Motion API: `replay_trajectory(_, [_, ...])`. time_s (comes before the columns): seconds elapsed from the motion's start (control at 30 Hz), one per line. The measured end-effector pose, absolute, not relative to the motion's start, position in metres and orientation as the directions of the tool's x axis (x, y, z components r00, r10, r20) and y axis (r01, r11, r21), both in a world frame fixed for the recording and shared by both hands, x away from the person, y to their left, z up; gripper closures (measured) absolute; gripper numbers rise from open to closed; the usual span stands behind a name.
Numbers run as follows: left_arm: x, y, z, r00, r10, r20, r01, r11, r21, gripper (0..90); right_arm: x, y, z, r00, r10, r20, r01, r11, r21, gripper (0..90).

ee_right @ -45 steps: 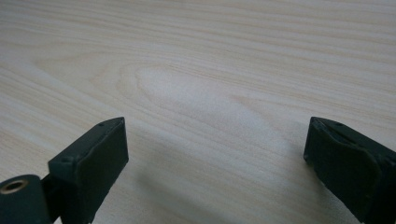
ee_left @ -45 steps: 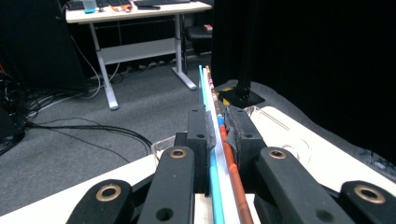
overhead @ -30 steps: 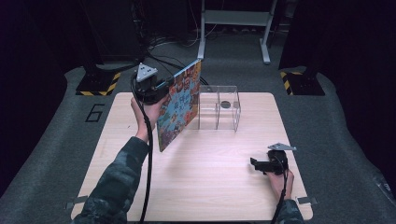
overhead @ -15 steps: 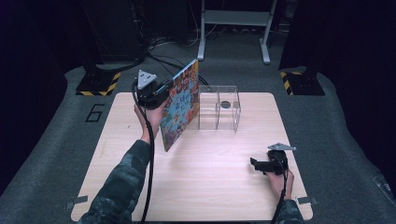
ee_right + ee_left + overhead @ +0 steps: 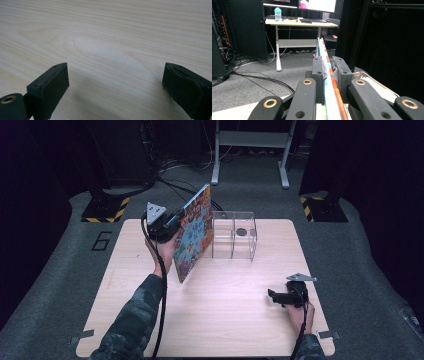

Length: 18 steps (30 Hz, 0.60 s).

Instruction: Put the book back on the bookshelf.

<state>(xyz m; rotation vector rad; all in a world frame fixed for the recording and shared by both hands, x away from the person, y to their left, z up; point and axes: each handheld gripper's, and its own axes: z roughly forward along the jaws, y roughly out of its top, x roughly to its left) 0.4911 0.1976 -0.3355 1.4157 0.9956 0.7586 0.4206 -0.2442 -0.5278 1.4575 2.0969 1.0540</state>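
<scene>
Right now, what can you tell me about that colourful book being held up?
The book is thin and flat, with a busy, multicoloured cover. It stands on edge, tilted, its lower corner at or just above the wooden table, left of a clear box. The left hand-held gripper is clamped on its upper edge, pads pressing both faces.

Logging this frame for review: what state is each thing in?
Left gripper: shut on the book's edge.
Book: held on edge, tilted; whether its low corner touches the table is unclear.
Right gripper: open, empty, low over the table.
Clear box: upright, open-topped, two compartments.
</scene>
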Motion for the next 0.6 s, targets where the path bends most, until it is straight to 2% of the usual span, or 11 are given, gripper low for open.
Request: replay_trajectory(0.6, [0.484,0.213,-0.355,0.409,0.894,-0.183,0.146,0.134,0.980,80.6,0.420,-0.242,-0.528,-0.382,0.918,0.105,0.637,0.179,0.750,6.6])
